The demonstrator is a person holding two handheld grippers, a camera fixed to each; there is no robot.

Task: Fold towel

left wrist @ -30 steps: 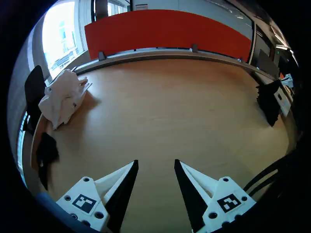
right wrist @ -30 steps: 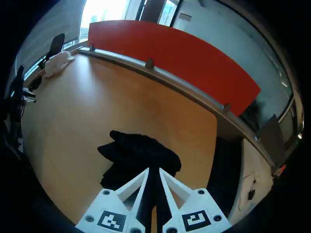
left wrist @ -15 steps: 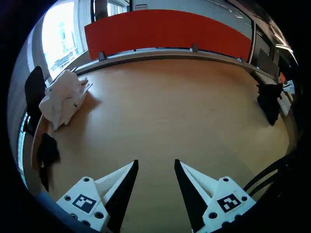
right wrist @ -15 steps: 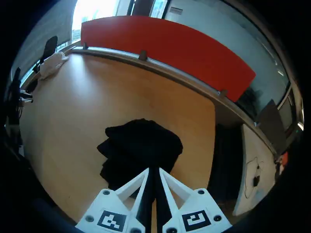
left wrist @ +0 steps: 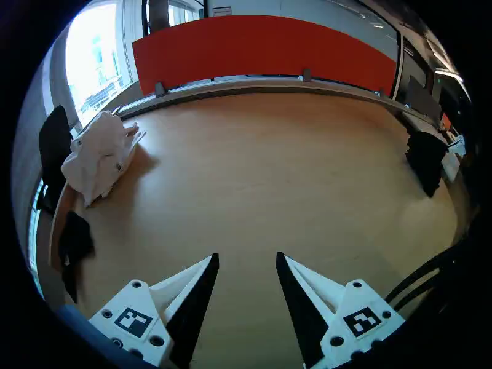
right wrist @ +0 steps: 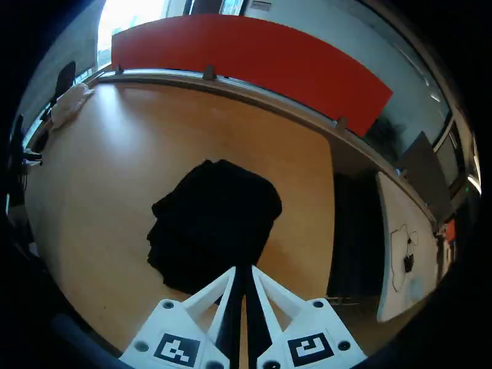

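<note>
Black towel [right wrist: 212, 227] is what we work on, a dark crumpled mass in the lower middle of the right gripper view, just ahead of the fingertips. In the left gripper view it [left wrist: 424, 160] shows at the far right edge and seems to hang; whether its lower end touches the wood we cannot tell

The wooden table [left wrist: 264, 166] takes up most of both views, with the red partition [left wrist: 264, 46] along its far edge at the top. A white cloth heap [left wrist: 98, 154] sits at the upper left, well apart from the towel. The left gripper [left wrist: 246, 255] at the bottom centre has its fingers spread over bare wood, holding nothing. The right gripper [right wrist: 244, 269] has its fingers drawn together on a dark strip of the towel, so we judge it pinched. A small dark cloth [left wrist: 74, 240] lies at the lower left

We judge that folding proper has not begun: the towel is being carried in and opened out. Next it needs laying flat mid-table, with the left gripper taking a second corner

Against a second ago, the towel looks broader and flatter in the right gripper view and the partition sits higher in frame. The left gripper view is almost unchanged, save a slight shift of the towel at the right edge
</note>
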